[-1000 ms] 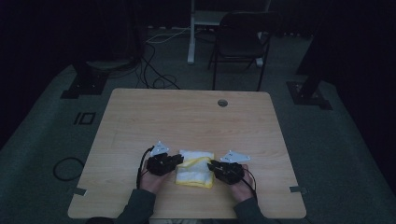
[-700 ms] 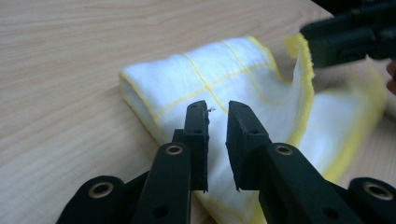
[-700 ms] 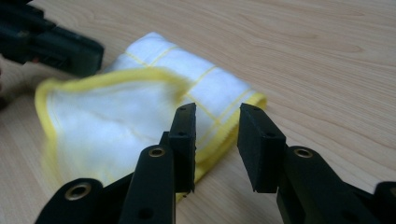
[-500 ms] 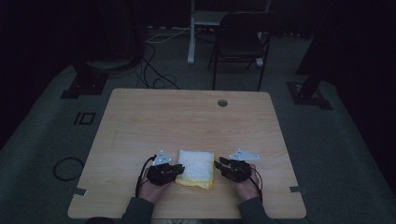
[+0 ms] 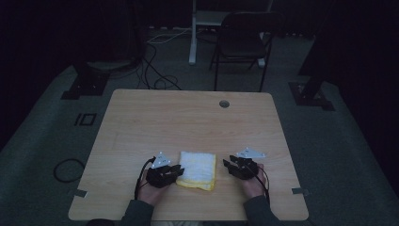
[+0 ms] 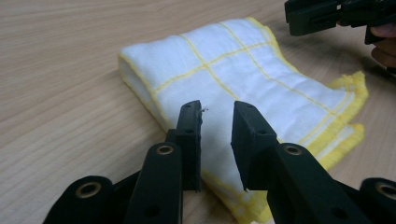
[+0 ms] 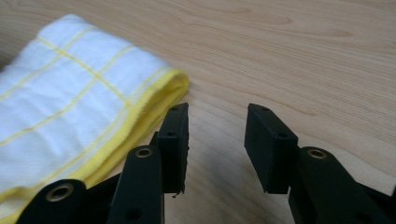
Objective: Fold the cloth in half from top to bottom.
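Observation:
A folded white cloth with yellow grid lines and a yellow border (image 5: pixel 197 170) lies flat near the table's front edge. In the left gripper view the cloth (image 6: pixel 233 88) spreads just beyond my left gripper (image 6: pixel 216 122), whose jaws stand open above its near edge with nothing between them. In the high view the left gripper (image 5: pixel 173 171) sits against the cloth's left side. My right gripper (image 5: pixel 229 165) is a little to the right of the cloth, apart from it. Its own view shows the right gripper (image 7: pixel 217 126) open over bare wood, with the cloth (image 7: pixel 70 112) to its left.
The wooden table (image 5: pixel 188 122) has a round cable hole (image 5: pixel 224 103) near its far edge. A dark chair (image 5: pixel 242 42) and a white post (image 5: pixel 193 33) stand on the floor behind the table. Cables (image 5: pixel 155 70) lie on the floor at the back left.
Both grippers have let go of the cloth and drawn apart, the left one leftward and the right one rightward. The cloth now lies flat and folded between them.

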Motion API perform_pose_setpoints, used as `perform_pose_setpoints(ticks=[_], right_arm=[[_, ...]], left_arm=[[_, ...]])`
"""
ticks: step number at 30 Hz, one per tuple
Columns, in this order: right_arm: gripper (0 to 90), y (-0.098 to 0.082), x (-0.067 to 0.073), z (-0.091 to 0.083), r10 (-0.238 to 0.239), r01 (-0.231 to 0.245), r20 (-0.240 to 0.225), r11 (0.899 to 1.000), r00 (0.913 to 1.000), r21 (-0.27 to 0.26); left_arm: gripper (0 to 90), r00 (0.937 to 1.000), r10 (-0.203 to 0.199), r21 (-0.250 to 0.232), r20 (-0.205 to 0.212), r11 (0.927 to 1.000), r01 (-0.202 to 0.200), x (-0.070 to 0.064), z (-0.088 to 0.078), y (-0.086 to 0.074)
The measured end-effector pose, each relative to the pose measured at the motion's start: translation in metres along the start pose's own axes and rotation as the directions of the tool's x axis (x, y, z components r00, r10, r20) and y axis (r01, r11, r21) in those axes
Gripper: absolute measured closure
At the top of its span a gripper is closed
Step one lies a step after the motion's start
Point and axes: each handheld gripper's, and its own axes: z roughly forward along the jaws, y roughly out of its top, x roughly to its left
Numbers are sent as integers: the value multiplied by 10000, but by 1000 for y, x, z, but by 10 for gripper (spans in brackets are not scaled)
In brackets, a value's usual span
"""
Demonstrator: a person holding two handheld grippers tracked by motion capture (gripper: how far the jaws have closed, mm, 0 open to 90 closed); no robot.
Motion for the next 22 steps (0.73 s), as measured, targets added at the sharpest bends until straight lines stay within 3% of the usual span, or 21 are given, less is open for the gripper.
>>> perform_pose_setpoints(ticks=[6,10,13,22], right_arm=[[582,-1,0,7,-477,462,451,9984,9978,332],[571,-1,0,8,-560,538,514,9977,9971,415],[567,-2,-1,9,-533,508,564,9977,9970,456],[561,-2,-3,11,-435,408,558,9980,9975,478]], left_arm=[[697,9997,-88,-26,-244,10000,88,10,0,2],[642,9975,-138,-98,-692,9999,132,20,-3,4],[611,9965,-348,-141,-756,9993,338,27,-5,5],[546,9855,-451,-108,-1634,9990,439,42,-7,5]])
